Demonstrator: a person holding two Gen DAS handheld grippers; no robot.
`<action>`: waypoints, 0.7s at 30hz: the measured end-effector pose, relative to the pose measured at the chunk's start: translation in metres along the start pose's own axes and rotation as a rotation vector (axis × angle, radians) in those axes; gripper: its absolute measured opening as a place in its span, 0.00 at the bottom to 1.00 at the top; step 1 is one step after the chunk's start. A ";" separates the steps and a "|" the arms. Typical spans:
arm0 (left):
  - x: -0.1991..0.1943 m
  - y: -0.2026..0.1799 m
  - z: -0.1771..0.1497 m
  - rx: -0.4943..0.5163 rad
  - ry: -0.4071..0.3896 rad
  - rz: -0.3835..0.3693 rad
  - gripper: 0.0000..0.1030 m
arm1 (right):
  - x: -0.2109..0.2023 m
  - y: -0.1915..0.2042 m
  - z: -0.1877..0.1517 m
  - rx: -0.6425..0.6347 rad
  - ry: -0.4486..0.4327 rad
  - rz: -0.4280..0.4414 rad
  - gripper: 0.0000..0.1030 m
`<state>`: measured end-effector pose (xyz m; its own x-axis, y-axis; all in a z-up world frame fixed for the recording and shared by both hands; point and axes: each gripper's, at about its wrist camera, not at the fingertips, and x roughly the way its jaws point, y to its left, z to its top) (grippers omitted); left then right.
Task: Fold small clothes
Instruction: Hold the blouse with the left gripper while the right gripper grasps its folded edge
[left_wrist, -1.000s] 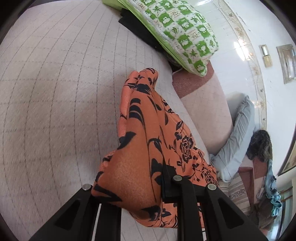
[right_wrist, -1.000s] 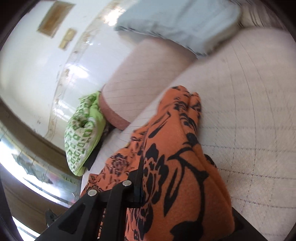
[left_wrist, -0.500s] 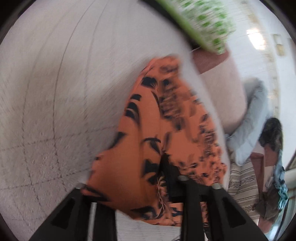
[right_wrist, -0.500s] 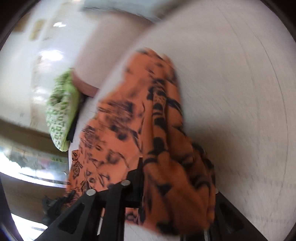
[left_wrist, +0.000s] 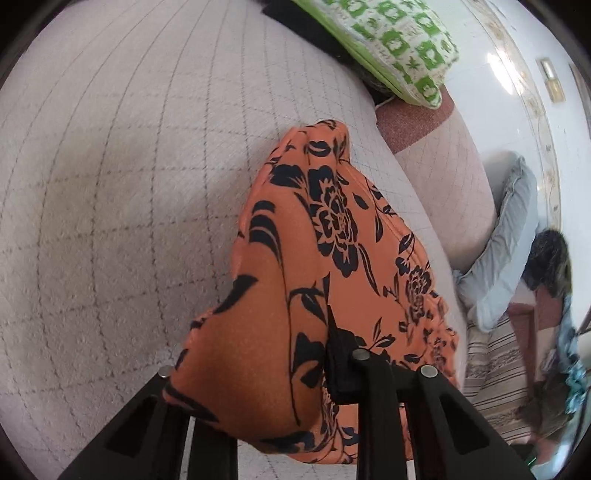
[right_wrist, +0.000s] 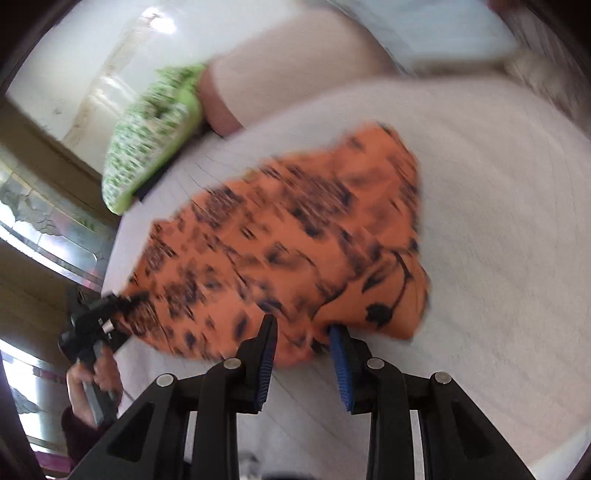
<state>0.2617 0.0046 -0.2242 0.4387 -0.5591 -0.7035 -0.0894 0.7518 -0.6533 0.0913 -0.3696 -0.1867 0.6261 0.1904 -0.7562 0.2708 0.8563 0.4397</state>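
Note:
An orange garment with a black flower print (left_wrist: 332, 221) lies spread on the bed and reaches towards me. My left gripper (left_wrist: 258, 362) has a bunched corner of it between its fingers, and the jaws are closing on the cloth. In the right wrist view the same garment (right_wrist: 295, 229) is blurred, and the left gripper (right_wrist: 122, 299) holds its far left edge. My right gripper (right_wrist: 303, 326) is opening. Its blue pads (right_wrist: 340, 365) stand apart, with the garment's near edge just at their tips, not pinched.
The bed has a pale quilted cover (left_wrist: 110, 184). A green-and-white pillow (left_wrist: 399, 40) and a grey-blue pillow (left_wrist: 509, 236) lie by the padded headboard (left_wrist: 443, 177). A person's hand (right_wrist: 92, 376) holds the left gripper's handle. Dark clothes (left_wrist: 550, 258) are piled beyond the bed.
My right gripper has let go of the garment and drawn back, so its pads show bare. The cloth, bunched up before, now lies spread out. My left gripper still holds its corner.

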 end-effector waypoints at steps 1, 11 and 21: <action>0.000 -0.002 -0.001 0.015 -0.003 0.010 0.21 | 0.010 0.007 0.005 0.002 -0.003 -0.003 0.31; 0.006 0.008 0.008 -0.032 0.052 -0.004 0.21 | -0.014 0.055 0.036 -0.089 -0.272 -0.205 0.31; -0.001 0.005 0.003 -0.048 0.025 -0.018 0.21 | 0.103 0.070 0.046 -0.123 0.088 -0.093 0.31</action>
<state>0.2637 0.0101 -0.2264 0.4184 -0.5813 -0.6979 -0.1246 0.7243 -0.6781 0.2088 -0.3123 -0.2114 0.5346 0.1447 -0.8326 0.2290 0.9236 0.3076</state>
